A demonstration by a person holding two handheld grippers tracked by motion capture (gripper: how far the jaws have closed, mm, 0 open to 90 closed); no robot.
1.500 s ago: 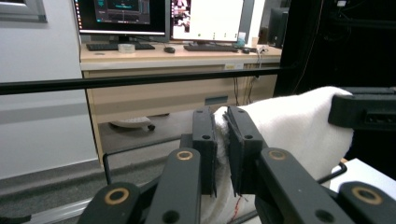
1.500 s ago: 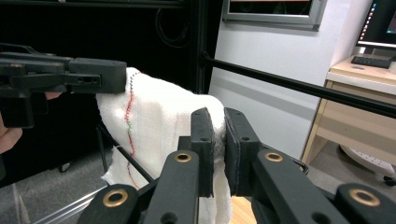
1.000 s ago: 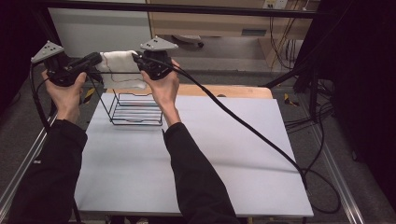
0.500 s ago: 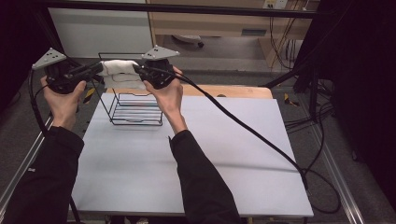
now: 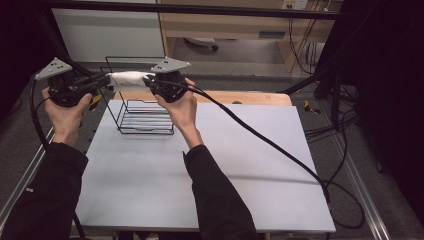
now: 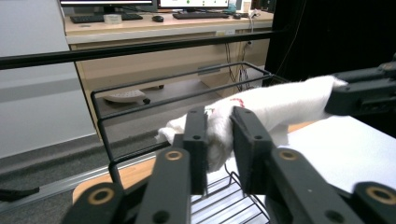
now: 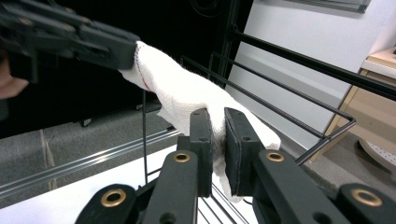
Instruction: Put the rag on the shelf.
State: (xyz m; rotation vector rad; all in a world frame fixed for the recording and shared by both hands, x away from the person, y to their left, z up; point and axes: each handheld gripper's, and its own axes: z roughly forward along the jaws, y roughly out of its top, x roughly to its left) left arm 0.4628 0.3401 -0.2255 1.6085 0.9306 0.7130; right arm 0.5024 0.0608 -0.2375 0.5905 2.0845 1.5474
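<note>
A white cloth [image 5: 127,78] with a thin red stitch line is stretched into a narrow band between my two grippers, above a black wire rack [image 5: 145,122]. My left gripper [image 5: 107,80] holds the cloth's left end. In the left gripper view its jaws [image 6: 218,123] have just been opening a little, but the bunched cloth [image 6: 280,102] still fills the gap and the pads touch it. My right gripper [image 5: 147,81] is shut on the other end, and in the right gripper view the cloth [image 7: 182,93] is pinched between its jaws [image 7: 218,121].
The wire rack stands at the far left of the white table [image 5: 225,165]. The right gripper's black cable [image 5: 260,137] trails across the table to its right edge. Behind the table are a wooden desk [image 5: 235,25] and a dark metal frame.
The cloth, which hung broad and loose between the grippers a second ago, is now drawn into a narrow, nearly level band. Both hands have stayed almost in place.
</note>
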